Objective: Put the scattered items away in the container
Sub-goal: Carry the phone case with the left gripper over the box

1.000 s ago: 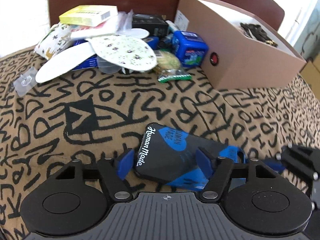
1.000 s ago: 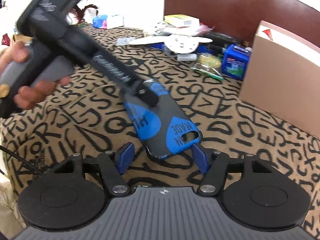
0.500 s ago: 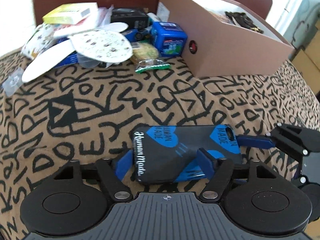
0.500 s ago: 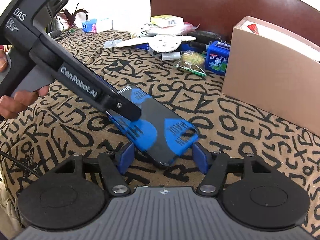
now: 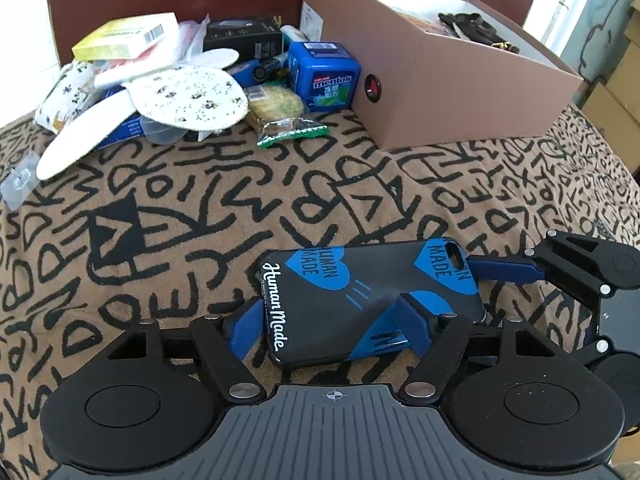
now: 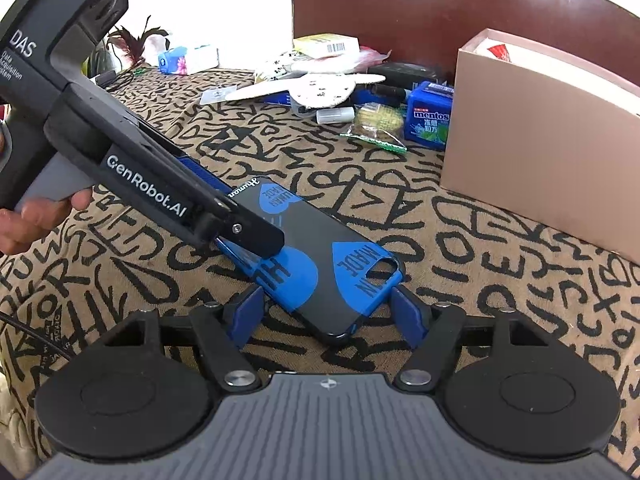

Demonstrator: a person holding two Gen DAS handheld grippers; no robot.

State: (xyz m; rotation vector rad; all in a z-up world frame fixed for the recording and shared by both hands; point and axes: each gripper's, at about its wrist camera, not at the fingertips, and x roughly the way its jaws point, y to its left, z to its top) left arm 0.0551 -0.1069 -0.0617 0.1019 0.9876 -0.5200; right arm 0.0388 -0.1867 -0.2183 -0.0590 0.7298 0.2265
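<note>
Both grippers on the phone case, and it has swung round since a second ago

The left gripper (image 5: pixel 330 322) has its blue jaws spread wide across the phone case's (image 5: pixel 372 300) lettered end, one finger over the case's face; the right gripper (image 6: pixel 326 312) brackets the camera-hole end, jaws wide too, apparently not clamped. The case lies flat on the patterned cloth (image 5: pixel 200 216) near its front edge, now straighter across the left view. The box (image 5: pixel 460 96) sits well apart at the back, mentos tub (image 5: pixel 324 76) beside it
</note>
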